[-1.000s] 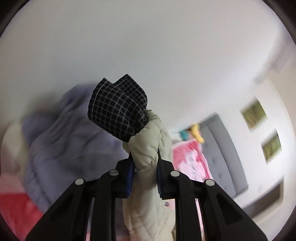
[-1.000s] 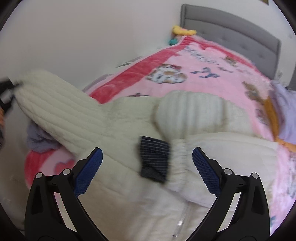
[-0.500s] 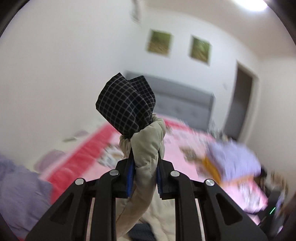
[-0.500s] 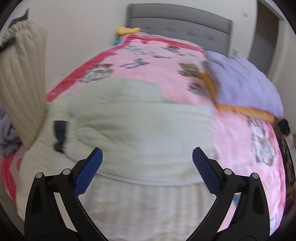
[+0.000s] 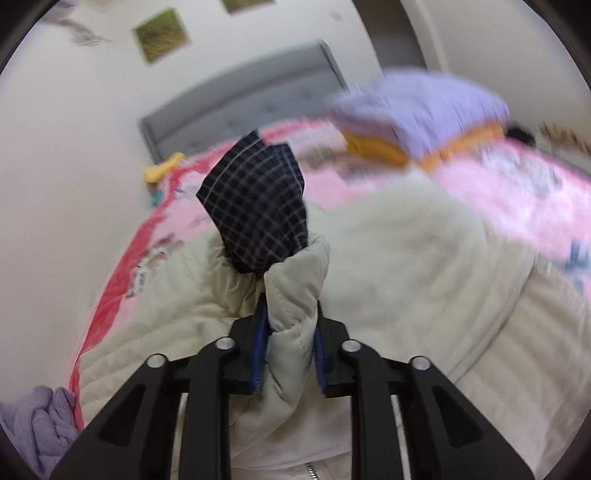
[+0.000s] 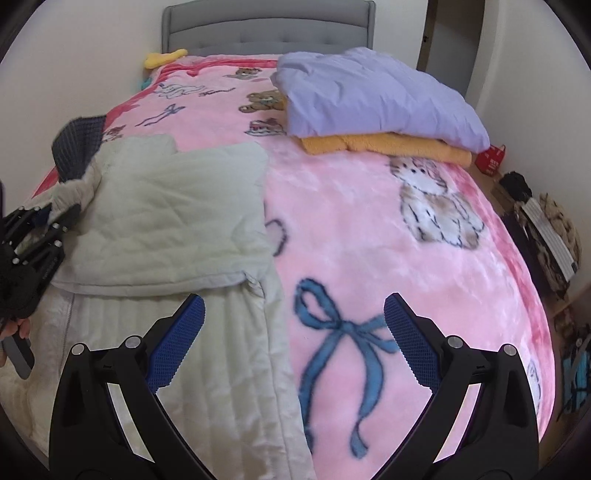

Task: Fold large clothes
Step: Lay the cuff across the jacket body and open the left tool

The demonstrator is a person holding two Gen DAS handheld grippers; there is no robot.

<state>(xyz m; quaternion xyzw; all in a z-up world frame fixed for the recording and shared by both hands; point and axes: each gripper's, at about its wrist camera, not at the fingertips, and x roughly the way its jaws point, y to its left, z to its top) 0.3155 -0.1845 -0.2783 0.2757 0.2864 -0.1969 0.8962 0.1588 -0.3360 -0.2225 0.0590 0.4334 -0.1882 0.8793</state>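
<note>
Swung across from the blank wall, the left gripper point(image 5: 288, 354) now looks down over the bed point(image 6: 369, 229), and its jaws have just been easing apart, though the cream sleeve point(image 5: 295, 295) is between the blue pads and they press on it from both sides. Biggest thing first: the pink blanket with bears and a blue bow covers the bed right up to the grey headboard point(image 6: 266, 26). On its near-left part lies the cream quilted coat point(image 6: 166, 206), spread flat with an upper panel folded over the ribbed lower body, its right edge running down toward the near side. On the far right sits a folded stack, lilac garment point(image 6: 376, 96) on top of an orange one point(image 6: 388, 147). Back to the sleeve: its dark checked cuff lining point(image 5: 258, 214) sticks up beyond the left jaws (blurred by motion, mind you). From the right wrist view that gripper shows at the left edge, cuff at the coat's far-left corner. Right gripper point(image 6: 295, 339) hangs over the near edge of the coat and blanket, jaws spread wide, nothing in them. A yellow toy point(image 6: 164, 57) rests by the headboard.
</note>
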